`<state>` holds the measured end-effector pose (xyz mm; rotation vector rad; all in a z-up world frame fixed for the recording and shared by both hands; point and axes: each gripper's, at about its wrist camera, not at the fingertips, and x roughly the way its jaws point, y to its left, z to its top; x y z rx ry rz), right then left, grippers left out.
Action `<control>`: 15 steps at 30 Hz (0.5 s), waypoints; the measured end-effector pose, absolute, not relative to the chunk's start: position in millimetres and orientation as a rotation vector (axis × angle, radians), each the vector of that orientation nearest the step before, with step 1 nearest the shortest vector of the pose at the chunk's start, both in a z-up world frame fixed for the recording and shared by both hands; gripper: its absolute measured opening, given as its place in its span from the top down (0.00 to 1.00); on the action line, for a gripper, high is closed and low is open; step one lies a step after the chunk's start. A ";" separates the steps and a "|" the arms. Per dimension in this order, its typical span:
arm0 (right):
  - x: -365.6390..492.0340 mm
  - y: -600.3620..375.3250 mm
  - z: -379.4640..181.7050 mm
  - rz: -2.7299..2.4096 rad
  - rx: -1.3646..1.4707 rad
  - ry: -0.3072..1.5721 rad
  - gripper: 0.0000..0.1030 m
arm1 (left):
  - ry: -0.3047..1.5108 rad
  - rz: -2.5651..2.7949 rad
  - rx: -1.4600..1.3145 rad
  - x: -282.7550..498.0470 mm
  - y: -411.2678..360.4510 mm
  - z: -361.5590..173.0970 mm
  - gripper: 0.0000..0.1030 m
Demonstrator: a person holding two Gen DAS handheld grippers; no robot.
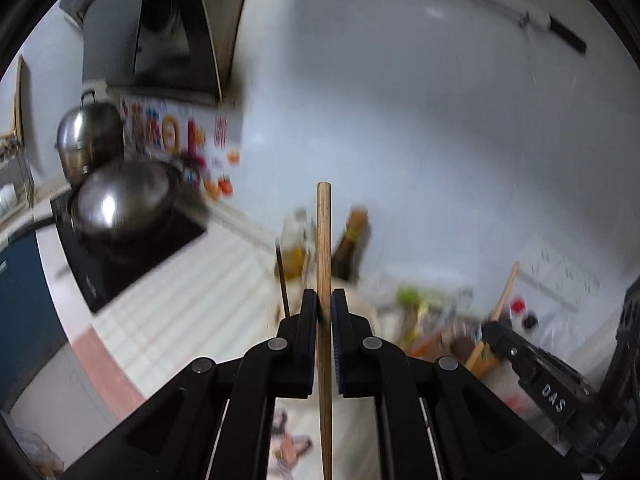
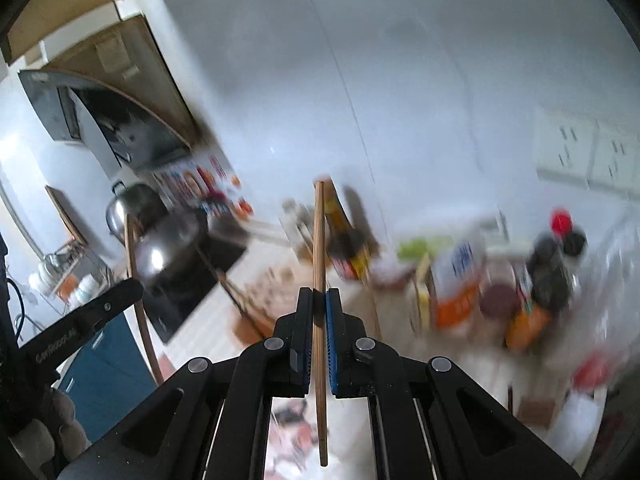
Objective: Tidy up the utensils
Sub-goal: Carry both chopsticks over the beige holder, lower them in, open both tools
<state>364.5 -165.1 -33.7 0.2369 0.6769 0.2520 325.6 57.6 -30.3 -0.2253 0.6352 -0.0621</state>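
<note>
The left claw clamps a wooden stick upright. The right claw grips a thinner chopstick above the cluttered desk.

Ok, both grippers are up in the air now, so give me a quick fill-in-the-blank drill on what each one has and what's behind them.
1. The left gripper is shut on a wooden ____.
2. The right gripper holds its own stick standing nearly ____.
3. On the black cooktop sits a shiny metal ____.
4. The cabinet below the counter is ____ in colour.

Missing words: stick; upright; wok; blue
</note>
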 end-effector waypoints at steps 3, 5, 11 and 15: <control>387.3 -153.3 -15.0 0.255 0.238 0.633 0.94 | 0.591 -0.050 -0.233 353.1 64.2 -13.8 0.96; 401.7 -147.8 -7.2 0.251 0.241 0.612 0.94 | 0.578 -0.047 -0.232 372.3 66.4 -9.5 0.96; 449.7 -127.8 -7.8 0.239 0.260 0.599 0.94 | 0.579 -0.026 -0.226 418.8 72.1 -19.0 0.96; 474.4 -115.6 -24.9 0.235 0.264 0.611 0.94 | 0.609 -0.031 -0.244 444.5 74.3 -36.7 0.96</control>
